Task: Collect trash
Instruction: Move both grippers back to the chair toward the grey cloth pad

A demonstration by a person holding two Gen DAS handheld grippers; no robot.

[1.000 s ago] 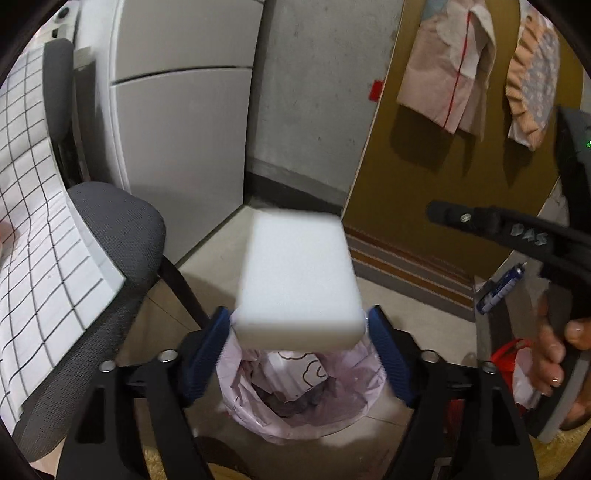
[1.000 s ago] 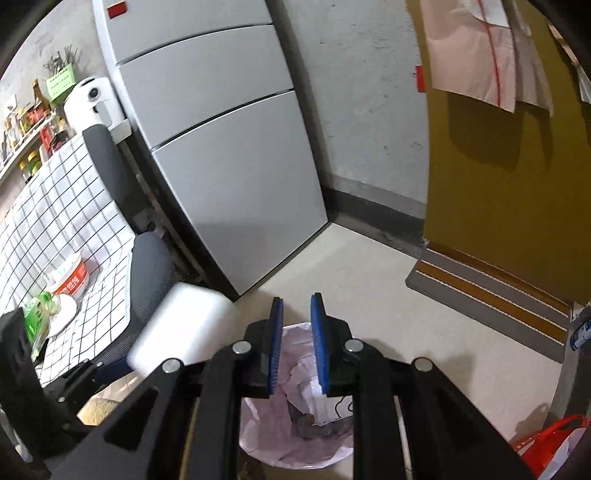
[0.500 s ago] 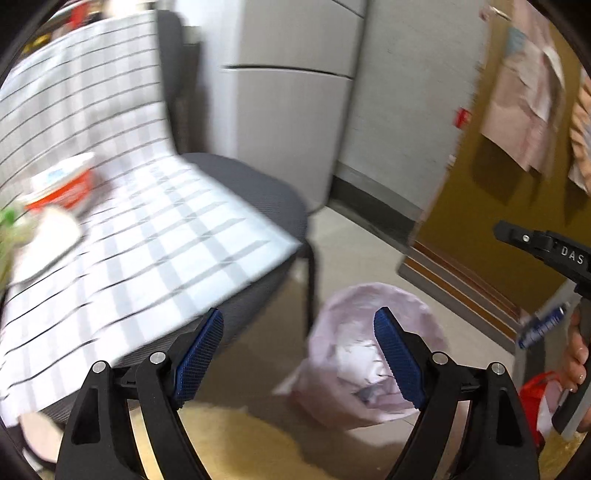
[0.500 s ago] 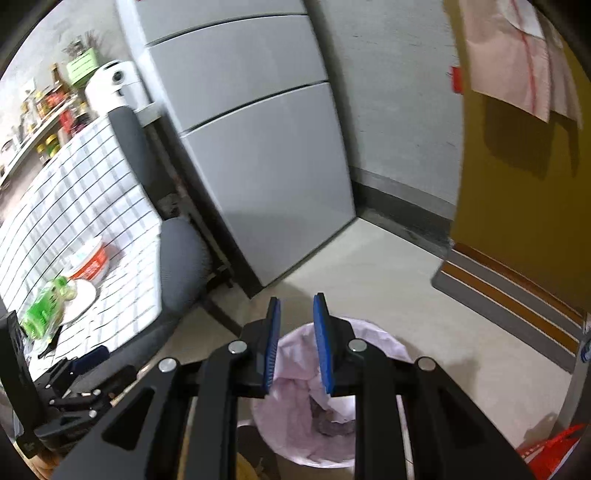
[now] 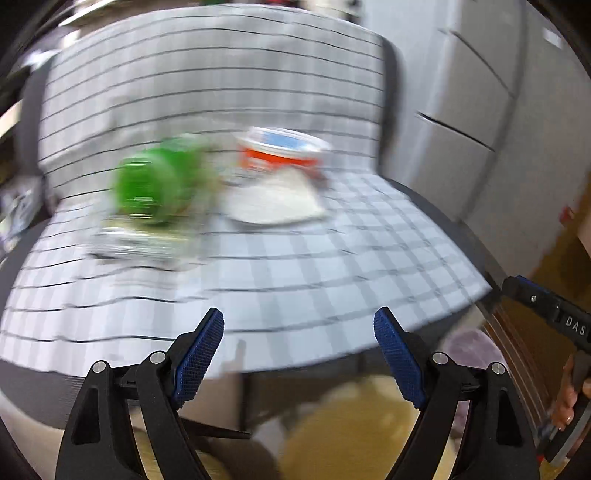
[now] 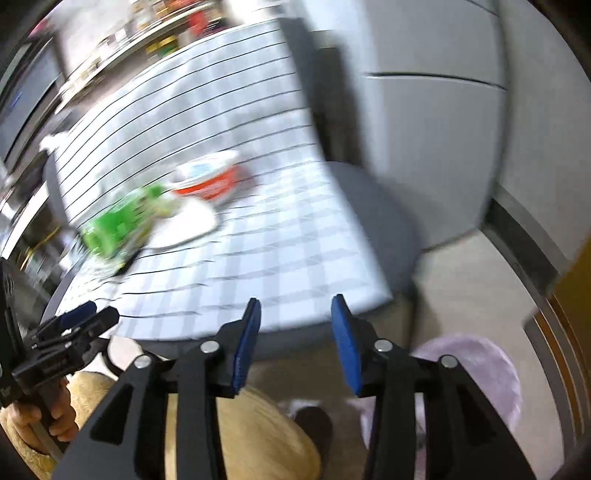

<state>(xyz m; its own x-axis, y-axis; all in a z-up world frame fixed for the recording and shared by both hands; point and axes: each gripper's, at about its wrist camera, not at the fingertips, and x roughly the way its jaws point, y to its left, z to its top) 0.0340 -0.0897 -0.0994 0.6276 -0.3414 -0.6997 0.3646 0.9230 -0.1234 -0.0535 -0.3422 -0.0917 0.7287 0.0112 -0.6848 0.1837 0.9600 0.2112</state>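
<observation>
On the checked tablecloth (image 5: 295, 266) lie a green plastic bottle (image 5: 155, 184), a red and white tub (image 5: 280, 151) and a white paper (image 5: 273, 201), all blurred. My left gripper (image 5: 299, 332) is open and empty near the table's front edge. My right gripper (image 6: 295, 328) hangs over that edge too, its jaws opening with nothing between them. From the right wrist the bottle (image 6: 118, 225), tub (image 6: 210, 179) and paper (image 6: 188, 225) show up left. The pink-lined trash bin (image 6: 476, 369) stands on the floor at lower right.
A grey office chair (image 6: 376, 206) sits at the table's right end, before a grey cabinet (image 6: 436, 122). A person's tan-trousered knee (image 6: 251, 435) is below the grippers. Shelves with clutter (image 6: 147, 33) run behind the table. A brown wall (image 5: 554, 258) stands at the right.
The white foam block left the left gripper, dropped at the bin. Both grippers swung left from the bin to the table. The right gripper's jaws have spread apart.
</observation>
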